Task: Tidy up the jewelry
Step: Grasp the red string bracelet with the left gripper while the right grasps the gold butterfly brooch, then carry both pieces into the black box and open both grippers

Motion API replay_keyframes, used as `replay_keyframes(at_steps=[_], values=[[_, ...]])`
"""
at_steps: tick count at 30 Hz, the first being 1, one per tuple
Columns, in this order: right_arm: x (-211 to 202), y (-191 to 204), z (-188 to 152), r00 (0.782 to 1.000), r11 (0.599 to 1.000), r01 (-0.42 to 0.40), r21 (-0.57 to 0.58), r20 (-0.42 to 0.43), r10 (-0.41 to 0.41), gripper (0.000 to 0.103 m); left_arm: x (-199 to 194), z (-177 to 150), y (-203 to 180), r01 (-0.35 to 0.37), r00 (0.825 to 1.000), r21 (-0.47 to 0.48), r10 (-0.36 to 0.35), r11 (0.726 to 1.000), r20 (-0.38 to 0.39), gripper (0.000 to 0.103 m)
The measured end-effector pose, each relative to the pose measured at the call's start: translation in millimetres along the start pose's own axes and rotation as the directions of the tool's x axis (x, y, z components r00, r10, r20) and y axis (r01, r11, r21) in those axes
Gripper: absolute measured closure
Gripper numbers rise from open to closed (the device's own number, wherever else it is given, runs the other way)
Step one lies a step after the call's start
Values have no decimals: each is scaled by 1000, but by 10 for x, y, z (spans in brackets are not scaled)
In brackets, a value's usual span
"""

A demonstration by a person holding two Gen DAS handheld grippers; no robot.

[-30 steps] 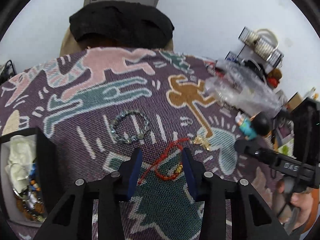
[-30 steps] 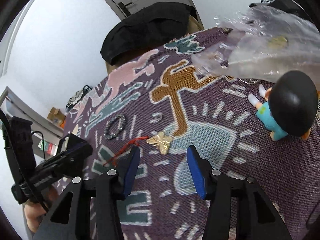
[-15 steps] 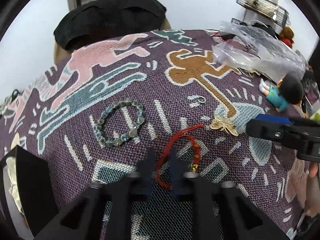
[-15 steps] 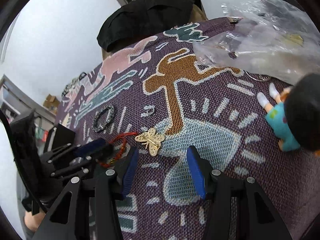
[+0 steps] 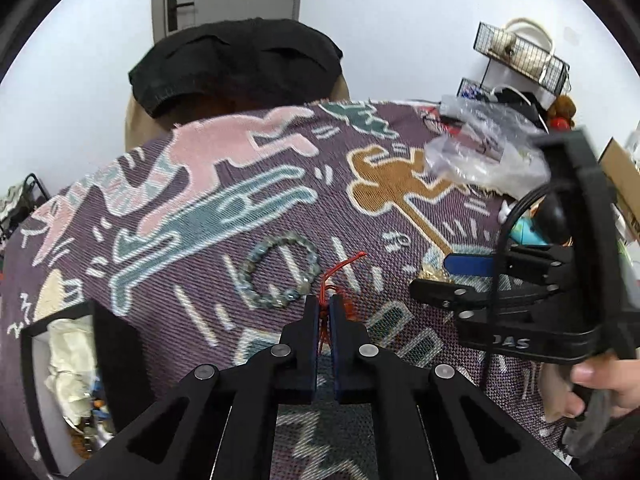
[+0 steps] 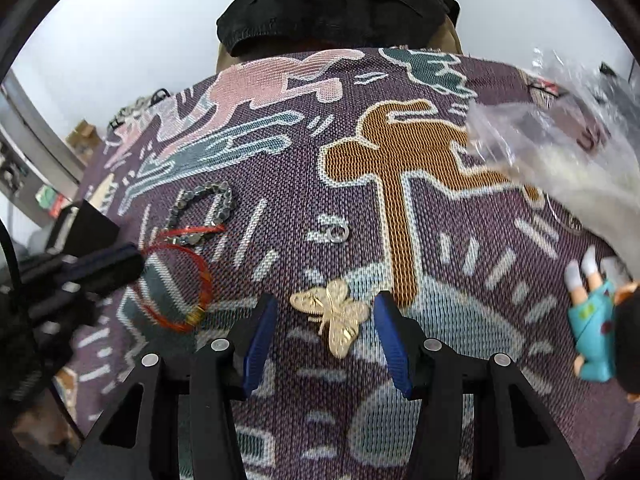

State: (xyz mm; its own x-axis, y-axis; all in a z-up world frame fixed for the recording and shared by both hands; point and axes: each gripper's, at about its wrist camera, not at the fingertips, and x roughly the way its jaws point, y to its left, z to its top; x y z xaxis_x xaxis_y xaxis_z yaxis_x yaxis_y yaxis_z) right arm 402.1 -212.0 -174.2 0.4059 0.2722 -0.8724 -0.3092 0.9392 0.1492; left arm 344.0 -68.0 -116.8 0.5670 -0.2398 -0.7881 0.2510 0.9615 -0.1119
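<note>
Jewelry is mostly unsorted: red cord bracelet at lower centre clamped in the left gripper fingers, gold butterfly brooch between the right gripper fingers (apart), grey bead bracelet on the patterned tabletop, black box lower left.

The left gripper is hiding most of the red cord bracelet; the doll at three o'clock is running off-frame, blurring.

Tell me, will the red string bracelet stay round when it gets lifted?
Probably not. The red string bracelet is thin cord, so it likely droops. The left gripper pinches one strand; the rest should dangle. Its gold bead may slide lowest.
</note>
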Motion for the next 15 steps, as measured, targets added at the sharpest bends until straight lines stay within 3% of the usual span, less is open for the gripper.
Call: replay_keyframes(at_steps=[3,5,7,8,15], values=[[19,79,-5,999,998,51,-45,-2,-51,52,-88,13,75,-9,1000,-12,9,1000,14,99],[21,111,-13,995,993,99,-71,-7,-100,61,-150,22,137,-10,1000,-27,10,1000,23,99],[20,98,3,995,993,94,-77,-13,-95,64,-211,34,196,-9,999,-44,10,999,34,99],[14,82,6,995,992,99,-80,-15,-100,72,-251,38,222,-8,999,-50,10,999,40,99],[-56,117,-13,998,997,58,-55,-16,-59,72,-488,58,378,-3,997,-83,10,997,78,99]])
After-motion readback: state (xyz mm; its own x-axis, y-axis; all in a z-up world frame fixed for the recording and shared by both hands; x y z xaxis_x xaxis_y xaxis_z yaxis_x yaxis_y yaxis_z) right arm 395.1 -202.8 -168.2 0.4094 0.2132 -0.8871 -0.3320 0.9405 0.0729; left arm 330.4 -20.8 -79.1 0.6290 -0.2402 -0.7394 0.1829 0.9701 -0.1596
